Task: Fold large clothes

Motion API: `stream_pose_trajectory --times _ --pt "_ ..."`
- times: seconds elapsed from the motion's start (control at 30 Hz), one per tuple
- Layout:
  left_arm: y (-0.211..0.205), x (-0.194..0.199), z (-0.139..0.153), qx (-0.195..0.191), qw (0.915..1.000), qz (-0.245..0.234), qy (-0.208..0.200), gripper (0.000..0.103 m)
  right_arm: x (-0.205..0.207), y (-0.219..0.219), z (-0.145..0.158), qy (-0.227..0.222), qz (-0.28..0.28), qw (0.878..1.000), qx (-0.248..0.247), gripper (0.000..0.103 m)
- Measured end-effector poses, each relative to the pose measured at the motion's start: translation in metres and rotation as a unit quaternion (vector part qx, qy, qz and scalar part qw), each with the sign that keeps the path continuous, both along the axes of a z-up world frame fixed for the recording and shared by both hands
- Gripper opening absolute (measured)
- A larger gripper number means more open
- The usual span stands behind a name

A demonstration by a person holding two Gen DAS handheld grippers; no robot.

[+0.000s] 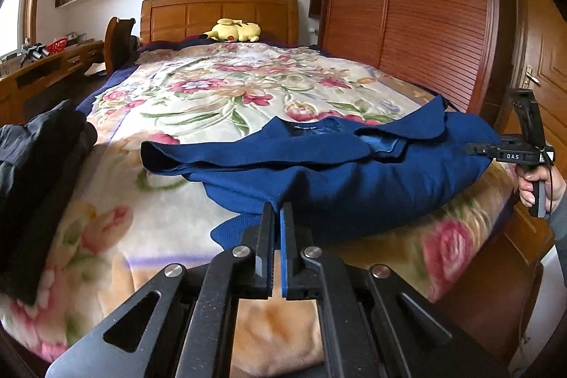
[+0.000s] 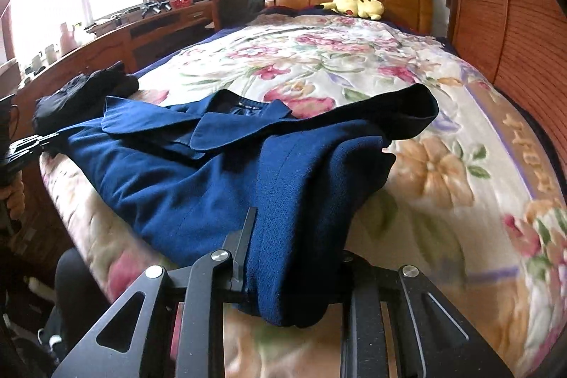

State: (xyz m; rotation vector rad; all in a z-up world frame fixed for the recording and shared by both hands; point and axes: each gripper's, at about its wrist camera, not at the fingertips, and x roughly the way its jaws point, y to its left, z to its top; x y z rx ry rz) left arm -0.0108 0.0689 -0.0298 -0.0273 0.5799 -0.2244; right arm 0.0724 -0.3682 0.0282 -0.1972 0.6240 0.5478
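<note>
Left gripper (image 1: 277,211) clamped tight on thin hem of blue coat (image 1: 354,179), jaws all but together, fabric edge pinched at the tips. Right gripper (image 2: 283,236) closed on a thick fold of the same coat (image 2: 198,186); left finger (image 2: 244,236) visible against the cloth, other finger buried under the drape, bundle hanging over the gripper body. From left wrist view, right gripper (image 1: 510,153) seen side-on at coat's far right edge, held by a hand (image 1: 538,186).

Coat lay across near end of bed on floral blanket (image 1: 226,84), near hem raised off the blanket at both grips, collar and label facing away toward headboard (image 1: 219,13). One sleeve folded over the front (image 1: 400,126); other side's fold ending in a rounded dark edge (image 2: 421,108). Hem sagged between the two grips.

Dark clothes pile (image 1: 42,158) sat at bed's left near corner, just beside coat's left edge, not clearly touching. Beyond collar, blanket open and flat up to yellow plush (image 1: 234,30) at headboard. Wardrobe (image 1: 407,6) ran close along bed's right edge, narrow gap only. Desk (image 2: 117,38) and chair (image 2: 230,2) along left side under window. Foot-of-bed edge dropped off right below the grippers.
</note>
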Motion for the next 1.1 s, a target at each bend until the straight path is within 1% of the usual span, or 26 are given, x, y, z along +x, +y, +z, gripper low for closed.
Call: stream_pose_trajectory --times 0.07,0.17,0.27,0.4,0.47,0.5,0.87,1.0,1.1 --pt "-0.008 -0.001 -0.005 0.020 0.9997 0.013 -0.002 0.003 -0.005 -0.005 -0.005 0.005 -0.003 1.000 -0.004 0.026" --pt "-0.008 0.001 -0.010 0.019 0.9995 0.025 -0.006 0.003 -0.007 0.002 -0.016 -0.001 -0.019 0.999 -0.027 0.026" --pt "-0.007 0.001 -0.011 0.023 0.9991 0.033 -0.009 0.003 -0.005 0.008 -0.022 -0.005 -0.034 0.999 -0.028 0.028" --pt "-0.013 -0.006 -0.016 0.040 0.9981 0.046 -0.012 0.004 -0.014 0.015 -0.020 -0.008 -0.041 0.999 -0.035 0.033" --pt "-0.013 -0.005 -0.020 0.041 0.9975 0.057 -0.010 0.009 -0.016 0.013 -0.020 -0.009 -0.044 0.998 -0.034 0.035" --pt "-0.012 -0.005 -0.022 0.041 0.9972 0.061 -0.008 0.010 -0.018 0.014 -0.021 -0.011 -0.045 0.998 -0.035 0.037" --pt "-0.016 -0.006 -0.037 0.040 0.9959 0.080 -0.015 0.025 -0.027 0.020 -0.033 -0.029 -0.062 0.997 -0.046 0.041" --pt "-0.016 -0.008 -0.041 0.033 0.9955 0.086 -0.019 0.028 -0.028 0.023 -0.034 -0.033 -0.071 0.996 -0.049 0.041" --pt "-0.015 -0.008 -0.041 0.029 0.9958 0.085 -0.019 0.030 -0.029 0.020 -0.031 -0.029 -0.079 0.995 -0.047 0.045"
